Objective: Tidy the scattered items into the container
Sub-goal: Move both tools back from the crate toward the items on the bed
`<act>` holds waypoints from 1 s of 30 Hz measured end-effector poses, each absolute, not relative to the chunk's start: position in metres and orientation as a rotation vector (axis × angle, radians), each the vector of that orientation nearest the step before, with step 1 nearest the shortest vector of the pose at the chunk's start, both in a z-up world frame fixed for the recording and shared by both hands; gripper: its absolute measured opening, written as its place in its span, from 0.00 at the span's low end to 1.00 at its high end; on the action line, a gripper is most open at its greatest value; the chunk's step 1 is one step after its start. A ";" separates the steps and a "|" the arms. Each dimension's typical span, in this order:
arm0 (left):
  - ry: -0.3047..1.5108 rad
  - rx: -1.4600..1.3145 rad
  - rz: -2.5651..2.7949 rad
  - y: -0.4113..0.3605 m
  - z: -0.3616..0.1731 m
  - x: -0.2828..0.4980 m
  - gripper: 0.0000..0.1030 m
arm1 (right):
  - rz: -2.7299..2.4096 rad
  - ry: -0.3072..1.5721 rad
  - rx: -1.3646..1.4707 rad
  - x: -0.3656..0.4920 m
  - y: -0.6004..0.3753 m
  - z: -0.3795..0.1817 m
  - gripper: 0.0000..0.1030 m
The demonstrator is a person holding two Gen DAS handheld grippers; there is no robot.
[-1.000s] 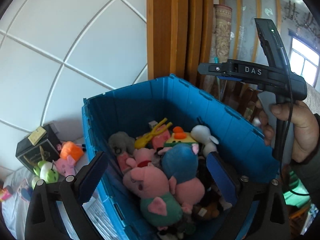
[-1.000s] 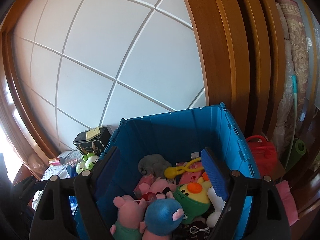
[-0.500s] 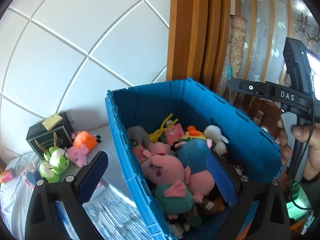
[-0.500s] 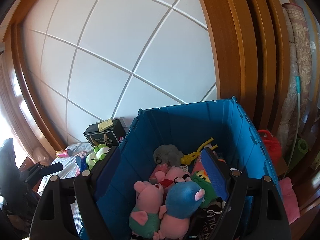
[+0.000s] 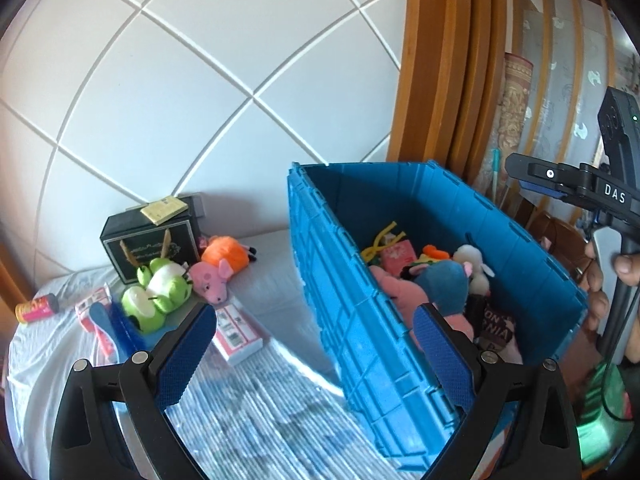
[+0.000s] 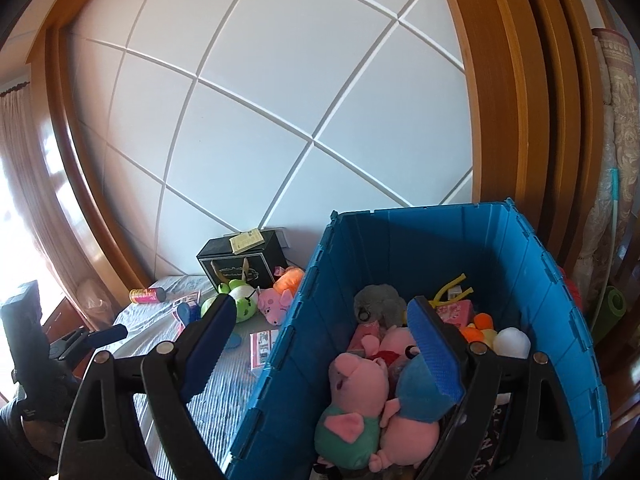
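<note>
Your left gripper [image 5: 314,354] hovers empty with its fingers [image 5: 182,354] spread wide, straddling the near wall of the blue crate [image 5: 360,340]. Your right gripper [image 6: 322,346] hangs over the same wall, fingers equally released and holding nothing.

Starting at the far left of the bed [image 5: 276,272], a small red can [image 5: 37,309] lies on its side, well apart from the rest. Next come flat pink packets [image 5: 93,305] and a blue brush [image 5: 120,330], then the green plush [image 5: 156,294], touching the pink pig plush [image 5: 210,278] with the orange plush [image 5: 224,251] just behind it. A black box [image 5: 150,242] stands behind this cluster, and a red-and-white carton [image 5: 238,330] lies in front. The crate on the right already holds a heap of soft toys, a pig in a green dress [image 6: 354,412] and a blue plush [image 6: 420,380] on top.

The likely trouble is the huddle: closing on the green plush may drag the pig along and drop it short of the crate. The flat packets will be hard to pinch off soft bedding. The tall crate wall stands between the toys and the drop, so carrying low would snag it. With both grippers so close, they could also knock together.
</note>
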State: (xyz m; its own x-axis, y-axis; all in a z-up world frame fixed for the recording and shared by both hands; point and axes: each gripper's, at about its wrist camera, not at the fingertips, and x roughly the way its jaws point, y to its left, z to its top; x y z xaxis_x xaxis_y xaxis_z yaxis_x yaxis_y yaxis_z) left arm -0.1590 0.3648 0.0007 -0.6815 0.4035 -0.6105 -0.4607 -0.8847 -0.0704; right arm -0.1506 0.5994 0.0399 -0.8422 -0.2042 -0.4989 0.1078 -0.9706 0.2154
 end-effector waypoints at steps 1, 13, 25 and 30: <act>0.120 -0.886 2.518 0.356 0.000 -0.159 0.97 | -2.847 -0.263 0.804 -0.151 0.590 0.040 0.85; 0.054 -0.958 2.597 0.234 -0.019 -0.175 0.97 | -2.771 -0.177 0.836 -0.174 0.467 0.033 0.85; 0.032 -1.085 2.678 0.128 -0.066 -0.210 0.97 | -2.689 -0.171 0.927 -0.194 0.376 -0.001 0.85; 0.037 -1.142 2.709 0.090 -0.108 -0.234 0.97 | -2.681 -0.198 1.000 -0.195 0.357 -0.023 0.85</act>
State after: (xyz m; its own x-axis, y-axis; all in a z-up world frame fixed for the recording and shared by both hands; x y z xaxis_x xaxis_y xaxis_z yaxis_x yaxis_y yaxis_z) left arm -0.2342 0.0900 -0.1078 -0.6811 0.1744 -0.7111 -0.1937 -0.9795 -0.0547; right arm -0.1952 0.3574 -0.0227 -0.7245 -0.2993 -0.6209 0.2047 -0.9536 0.2208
